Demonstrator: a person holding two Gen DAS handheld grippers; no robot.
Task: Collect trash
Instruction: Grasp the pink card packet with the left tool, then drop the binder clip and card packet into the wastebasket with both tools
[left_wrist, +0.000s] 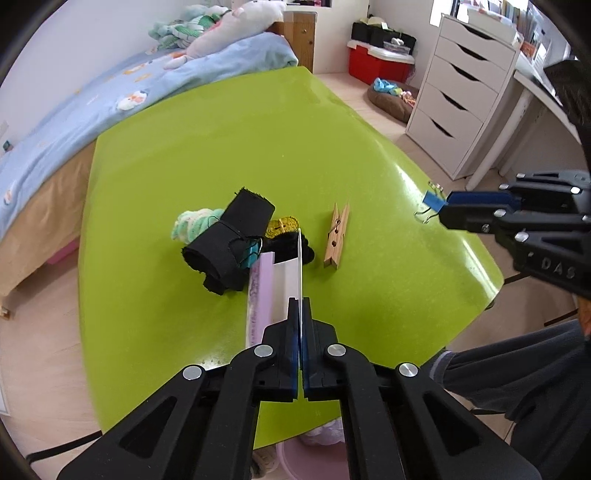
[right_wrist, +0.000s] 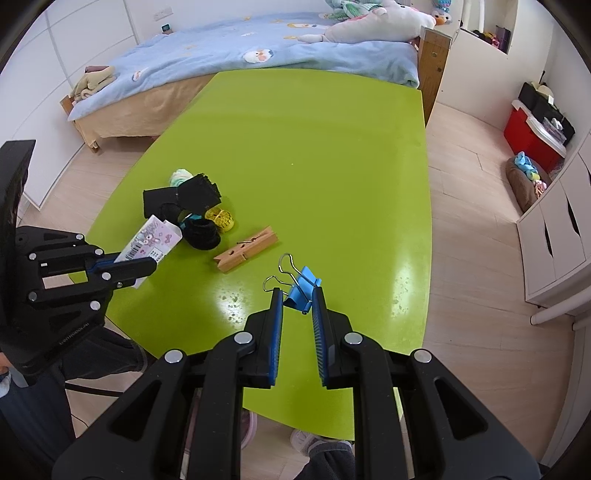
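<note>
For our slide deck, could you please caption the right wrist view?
Right gripper open around a blue binder clip on the green table; left gripper holds a small carton.

"DAS" on right gripper (left_wrist: 448, 208) body, other print unreadable

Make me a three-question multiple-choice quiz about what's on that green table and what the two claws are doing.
1. Where is the wooden clothespin?
A. Flat on the green table
B. On the bed
C. In a claw

2. What colour is the binder clip?
A. Red
B. Blue
C. Yellow

3. What is the left claw doing?
A. Hanging open
B. Gripping the clothespin
C. Clamped on a small paper box

Answers: 1 A, it lies between the dark fabric pile and the clip. 2 B, blue body, wire handles, between the open right claw's fingers. 3 C, fingers pinch the box's white flap.
</note>
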